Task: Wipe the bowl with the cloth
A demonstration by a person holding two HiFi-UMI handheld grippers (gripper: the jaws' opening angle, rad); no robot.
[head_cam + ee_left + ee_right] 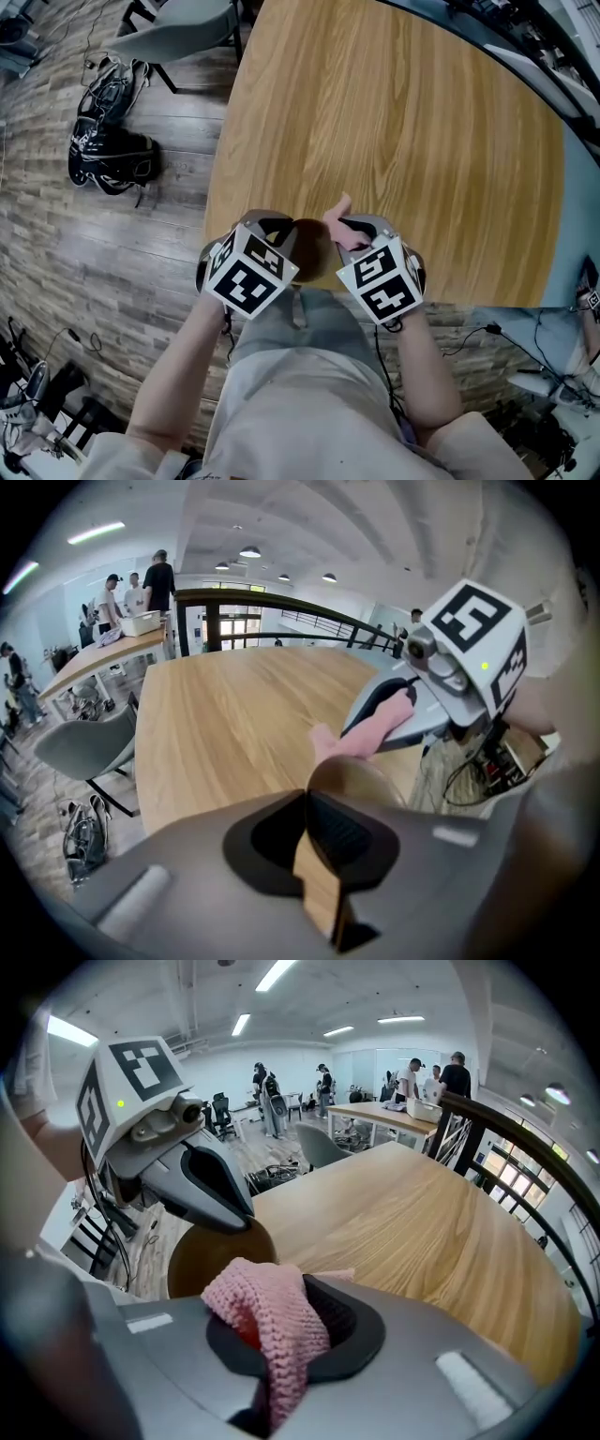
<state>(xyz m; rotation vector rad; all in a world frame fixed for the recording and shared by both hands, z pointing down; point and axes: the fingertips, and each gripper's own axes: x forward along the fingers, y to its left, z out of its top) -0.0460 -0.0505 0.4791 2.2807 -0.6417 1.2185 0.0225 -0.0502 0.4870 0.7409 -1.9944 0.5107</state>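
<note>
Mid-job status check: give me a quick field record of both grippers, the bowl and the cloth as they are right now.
left gripper: shut on the rim of the bowl
right gripper: shut on the cloth
bowl: brown, held between the two grippers at the near edge of the table
cloth: pink, knitted, bunched in the jaws, its end by the bowl's rim
cloth-to-bowl contact: cannot tell

One bowl (202, 1260), one cloth (272, 1321), one table (394, 141), two tools (left (309, 803), right (302, 1283))
</note>
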